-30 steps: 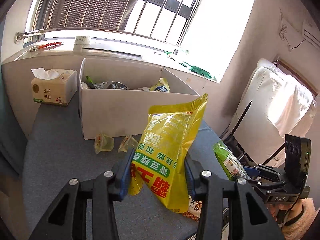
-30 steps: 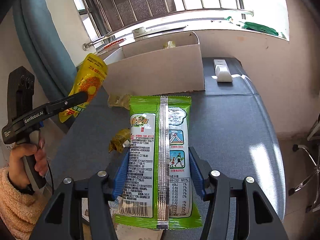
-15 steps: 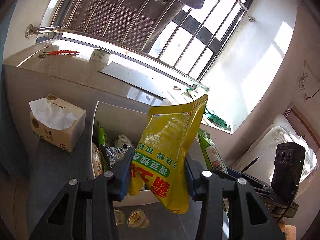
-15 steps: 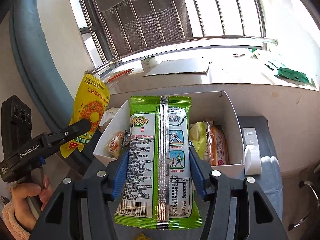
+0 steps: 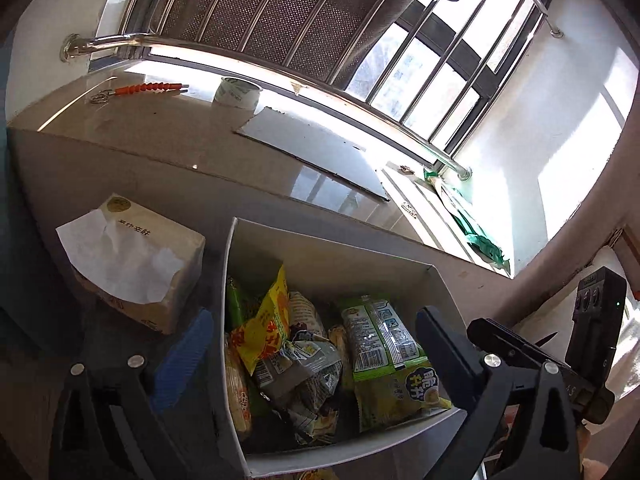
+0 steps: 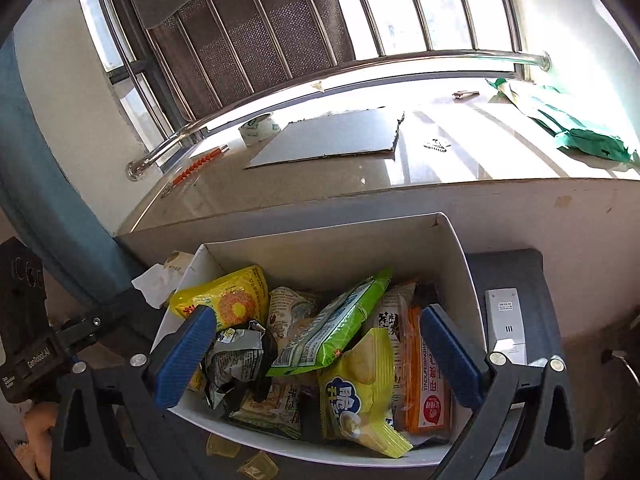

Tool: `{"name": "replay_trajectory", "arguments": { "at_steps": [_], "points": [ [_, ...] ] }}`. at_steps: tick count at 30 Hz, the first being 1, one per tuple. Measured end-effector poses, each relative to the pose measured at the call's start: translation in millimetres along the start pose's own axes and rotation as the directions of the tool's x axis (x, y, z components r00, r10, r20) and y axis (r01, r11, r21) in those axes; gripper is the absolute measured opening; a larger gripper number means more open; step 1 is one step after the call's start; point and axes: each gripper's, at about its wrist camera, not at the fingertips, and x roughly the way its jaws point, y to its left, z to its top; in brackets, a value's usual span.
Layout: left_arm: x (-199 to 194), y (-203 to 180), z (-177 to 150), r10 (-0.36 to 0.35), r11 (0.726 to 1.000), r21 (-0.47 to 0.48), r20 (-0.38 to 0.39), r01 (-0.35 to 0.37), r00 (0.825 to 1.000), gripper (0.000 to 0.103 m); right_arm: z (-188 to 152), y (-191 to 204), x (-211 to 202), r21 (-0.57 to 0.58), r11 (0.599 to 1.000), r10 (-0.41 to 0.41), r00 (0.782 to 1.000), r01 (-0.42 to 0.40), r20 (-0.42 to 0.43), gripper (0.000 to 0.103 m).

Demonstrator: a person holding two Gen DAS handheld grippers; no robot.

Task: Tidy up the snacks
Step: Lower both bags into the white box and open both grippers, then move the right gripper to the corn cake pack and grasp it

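Note:
A white cardboard box (image 5: pixel 332 248) (image 6: pixel 328 240) holds several snack packets. The yellow snack bag (image 5: pixel 266 328) (image 6: pixel 228 300) lies at the box's left side. The green snack packet (image 5: pixel 378 340) (image 6: pixel 332 328) lies on top near the middle. My left gripper (image 5: pixel 316 356) is open and empty, hovering above the box. My right gripper (image 6: pixel 320 356) is open and empty, also above the box. The right gripper shows at the right of the left wrist view (image 5: pixel 520 356); the left gripper shows at the left of the right wrist view (image 6: pixel 44 352).
A tissue pack (image 5: pixel 132 264) stands left of the box. A white remote-like device (image 6: pixel 505 326) lies right of it on the grey surface. Small jelly cups (image 6: pixel 260 468) lie in front. The windowsill behind carries a tape roll (image 5: pixel 236 92), a cardboard sheet (image 6: pixel 332 140) and green bags (image 6: pixel 580 128).
Both grippers have opened and let go: the yellow bag and the green packet now lie in the box. Both grippers have moved closer over the box.

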Motion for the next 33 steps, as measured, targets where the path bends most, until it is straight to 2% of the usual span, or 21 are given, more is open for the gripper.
{"name": "replay_trajectory", "arguments": {
  "at_steps": [3, 8, 10, 13, 16, 18, 21, 24, 29, 33],
  "points": [
    [-15.8, 1.5, -10.5, -0.015, 1.000, 0.005, 0.004, 0.015, 1.000, 0.103, -11.5, 3.2, -6.8, -0.042, 0.998, -0.041, 0.999, 0.041, -0.004, 0.103],
    [-52.0, -20.7, -36.0, -0.016, 0.990, 0.137, 0.031, 0.011, 0.999, 0.103, -37.7, 18.5, -34.9, -0.131, 0.986, -0.099, 0.995, 0.103, 0.031, 0.103],
    [-64.2, -36.8, -49.8, -0.005, 0.974, 0.225, 0.018, 0.001, 1.000, 0.103, -50.4, 25.3, -49.3, -0.146, 0.984, -0.101, 0.995, 0.104, 0.027, 0.103],
    [-86.9, -56.5, -74.0, -0.003, 0.945, 0.328, 0.026, -0.006, 1.000, 0.103, -73.1, 42.0, -73.3, -0.241, 0.964, -0.108, 0.993, 0.114, 0.035, 0.103],
    [-104.6, -66.0, -102.4, -0.014, 0.925, 0.379, 0.007, 0.011, 1.000, 0.103, -102.0, 46.9, -97.7, -0.292, 0.951, -0.094, 0.994, 0.107, 0.056, 0.103],
    [-111.7, -67.2, -125.0, 0.001, 0.916, 0.401, -0.008, 0.002, 1.000, 0.103, -123.5, 41.8, -107.2, -0.284, 0.955, -0.080, 0.996, 0.086, 0.032, 0.103],
    [-118.1, -61.2, -162.4, 0.017, 0.917, 0.400, -0.042, 0.001, 0.999, 0.103, -162.4, 25.3, -120.9, -0.257, 0.965, -0.046, 0.999, 0.047, 0.008, 0.103],
    [-123.0, -49.7, -196.6, 0.053, 0.926, 0.378, -0.058, -0.027, 0.997, 0.103, -203.4, 8.6, -127.1, -0.233, 0.971, -0.057, 0.998, 0.048, -0.032, 0.103],
    [-129.9, -31.5, -241.3, 0.035, 0.954, 0.298, -0.098, -0.004, 0.995, 0.103, -262.1, -6.6, -130.1, -0.198, 0.978, -0.088, 0.990, 0.066, -0.106, 0.103],
    [-134.1, -21.2, -263.1, 0.004, 0.974, 0.225, -0.114, 0.022, 0.993, 0.103, -286.5, -5.6, -123.5, -0.178, 0.983, -0.076, 0.985, 0.048, -0.156, 0.103]
  ]
}}
